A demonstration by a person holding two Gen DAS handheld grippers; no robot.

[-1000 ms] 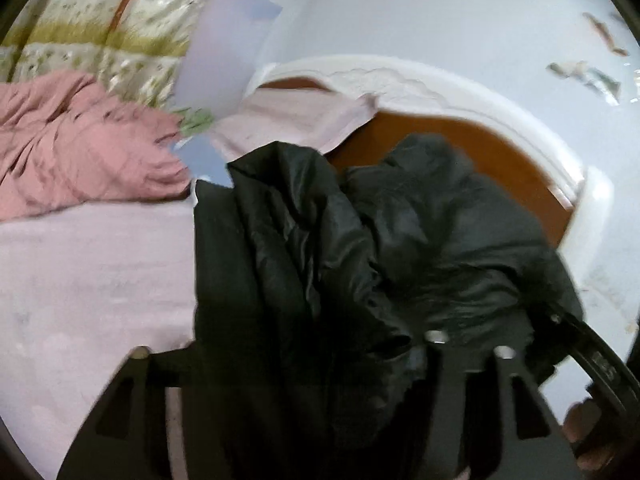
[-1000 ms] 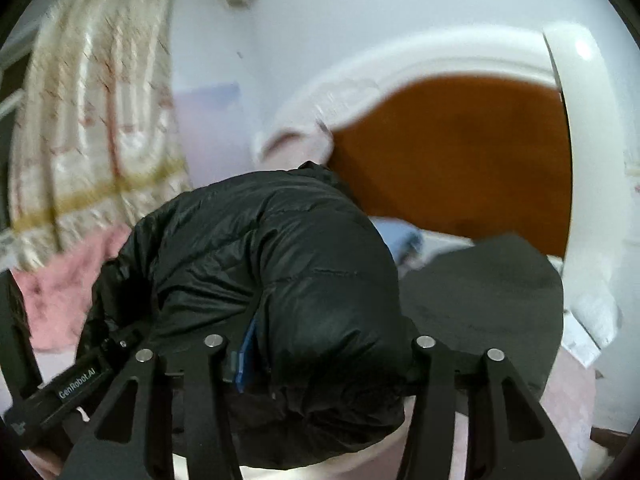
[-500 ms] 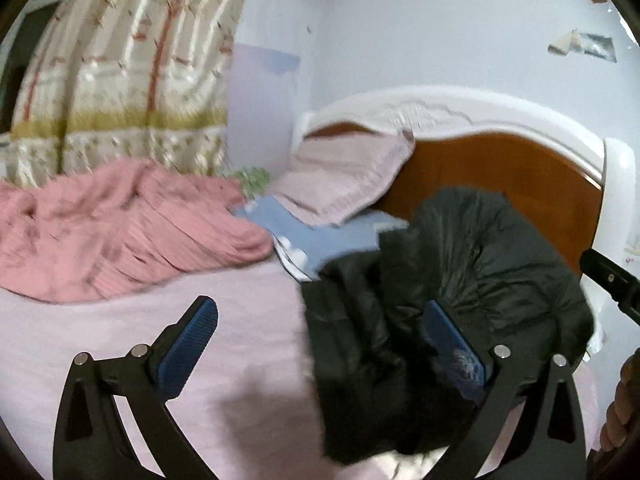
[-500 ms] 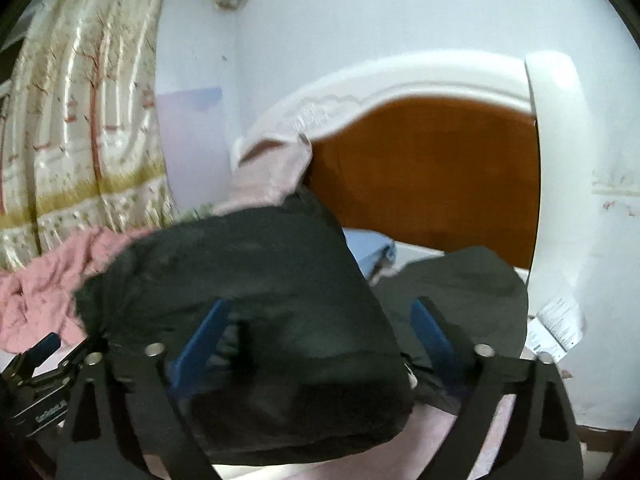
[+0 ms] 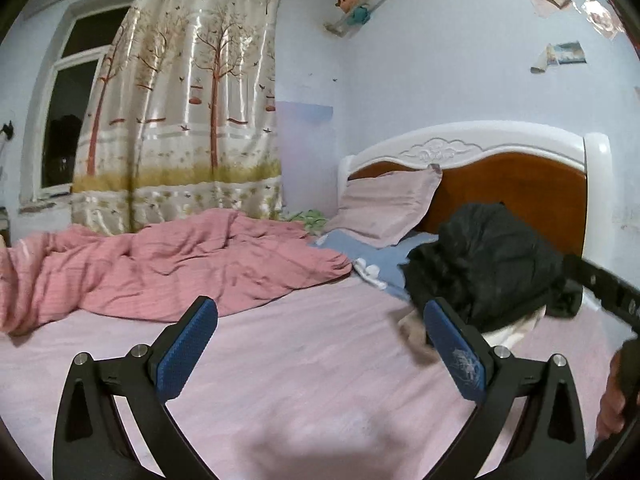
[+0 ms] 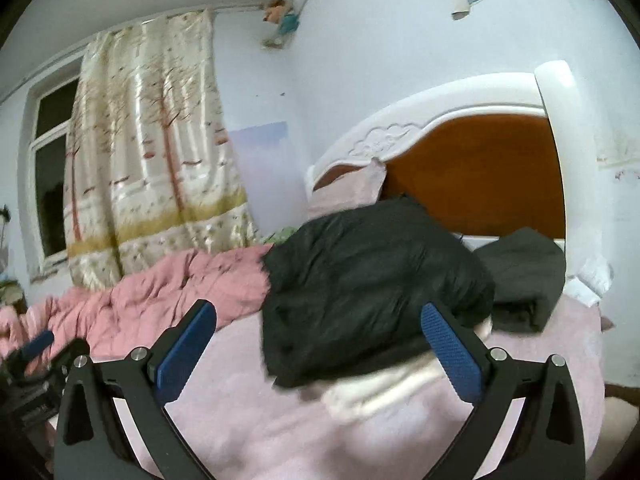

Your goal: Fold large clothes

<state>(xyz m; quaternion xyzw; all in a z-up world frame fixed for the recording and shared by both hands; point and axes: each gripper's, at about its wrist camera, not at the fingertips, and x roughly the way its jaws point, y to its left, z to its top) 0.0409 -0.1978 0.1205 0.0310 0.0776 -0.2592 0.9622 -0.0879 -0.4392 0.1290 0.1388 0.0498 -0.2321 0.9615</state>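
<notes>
Both tools stand idle. Left gripper (image 5: 320, 344) — jaws wide apart, nothing between them, held over bare pink sheet (image 5: 280, 380). Right gripper (image 6: 318, 344) likewise spread and empty.

The black jacket (image 6: 368, 292) lies as a folded bundle near the headboard (image 5: 520, 184), resting on a pale garment (image 6: 384, 396); whether that one is folded I cannot tell, the right view being blurred. A second dark bundle (image 6: 524, 276) sits just beside it, toward the bed's edge. A pink quilt (image 5: 168, 264) lies rumpled, well apart.

Judgement: the jacket's fold looks complete and released. The next move calls for picking another unfolded garment, or squaring the bundle if it slumps.
</notes>
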